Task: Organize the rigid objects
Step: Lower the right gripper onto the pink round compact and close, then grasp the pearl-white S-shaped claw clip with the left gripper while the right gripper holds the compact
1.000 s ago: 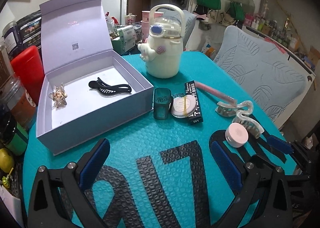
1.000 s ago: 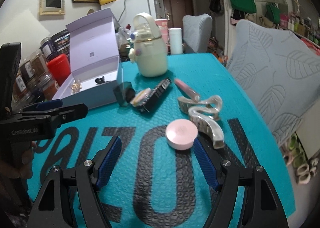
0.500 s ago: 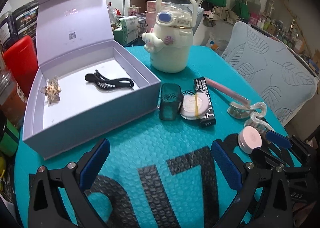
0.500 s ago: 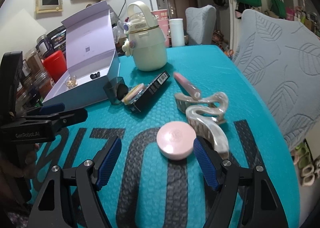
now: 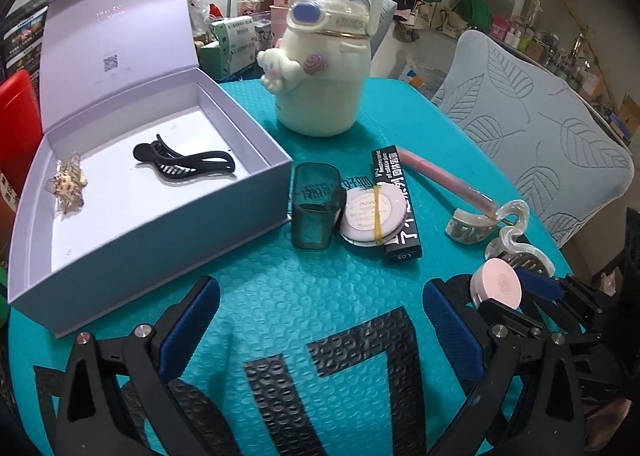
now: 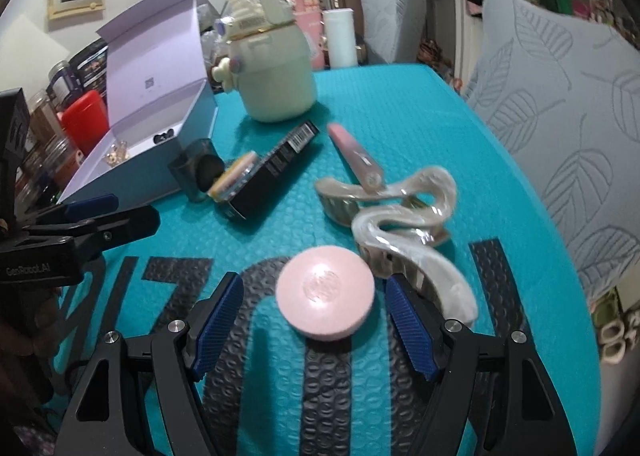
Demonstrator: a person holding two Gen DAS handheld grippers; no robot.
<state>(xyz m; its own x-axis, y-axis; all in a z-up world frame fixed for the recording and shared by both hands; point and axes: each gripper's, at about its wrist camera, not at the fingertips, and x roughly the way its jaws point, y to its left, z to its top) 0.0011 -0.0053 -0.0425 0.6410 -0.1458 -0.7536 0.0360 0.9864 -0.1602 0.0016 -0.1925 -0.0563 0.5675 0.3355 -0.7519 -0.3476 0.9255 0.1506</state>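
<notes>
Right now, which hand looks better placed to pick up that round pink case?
The right. Its gripper is open with the pink case already between the blue pads. The left gripper faces bare mat, with the case off to its side.

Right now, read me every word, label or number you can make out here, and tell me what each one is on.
"GenRobot.AI": on the left gripper body.
"novo": faintly, on the round compact with the rubber band.
"LO3" or similar, uncertain: on the black carton end; its side bears Chinese print I cannot read reliably.
Large black characters on the teal mat: cut off.
QR code and faint logo inside the box lid: too small.
Dark green cup print: unreadable.
</notes>
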